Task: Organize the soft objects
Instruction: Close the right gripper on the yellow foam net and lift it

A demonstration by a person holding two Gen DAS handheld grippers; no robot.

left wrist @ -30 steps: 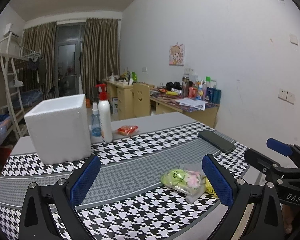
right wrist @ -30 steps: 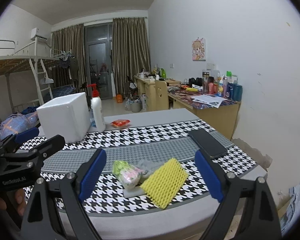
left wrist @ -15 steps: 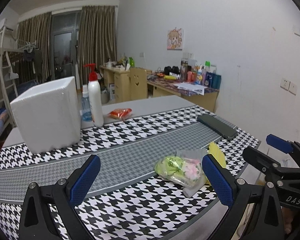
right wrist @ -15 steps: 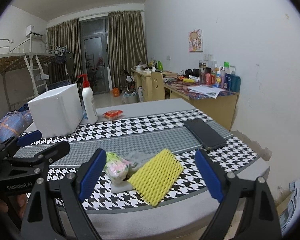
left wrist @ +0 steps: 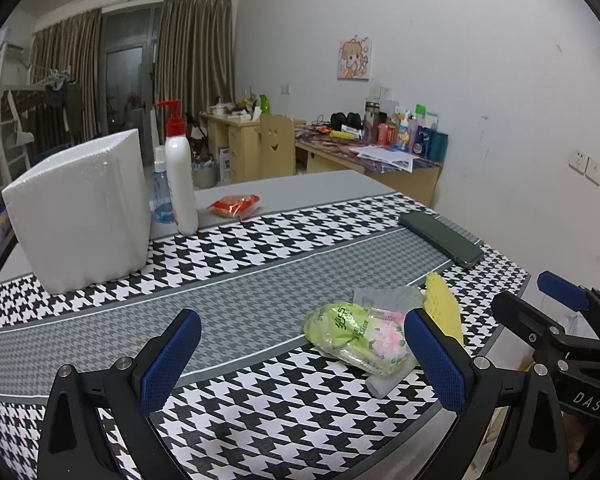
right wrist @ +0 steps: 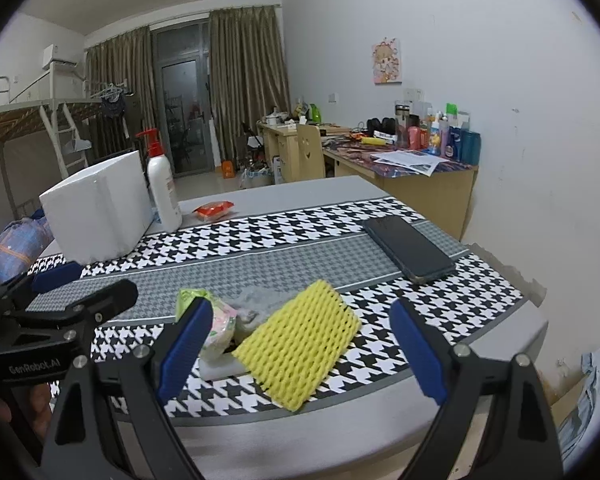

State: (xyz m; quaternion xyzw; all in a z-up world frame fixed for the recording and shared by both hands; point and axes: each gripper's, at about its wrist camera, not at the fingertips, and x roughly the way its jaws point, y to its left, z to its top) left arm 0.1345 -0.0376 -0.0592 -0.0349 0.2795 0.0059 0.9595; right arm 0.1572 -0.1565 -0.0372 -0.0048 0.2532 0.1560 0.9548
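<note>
Both tools (left wrist: 300, 354) (right wrist: 304, 344) gape empty; the yellow foam net (right wrist: 298, 342) lies flat, honeycombed.

The small blue bottle (left wrist: 162, 196) is half hidden behind the white pump bottle (left wrist: 180, 184).

Near the worktop's (right wrist: 420, 408) right front edge lies a yellow foam net sleeve (right wrist: 298, 342), flat and angled. Touching its left side are a crumpled grey bag (left wrist: 384, 296) and a green flowered tissue pack (left wrist: 356, 336), which rests on a white foam slab (left wrist: 384, 385).
</note>
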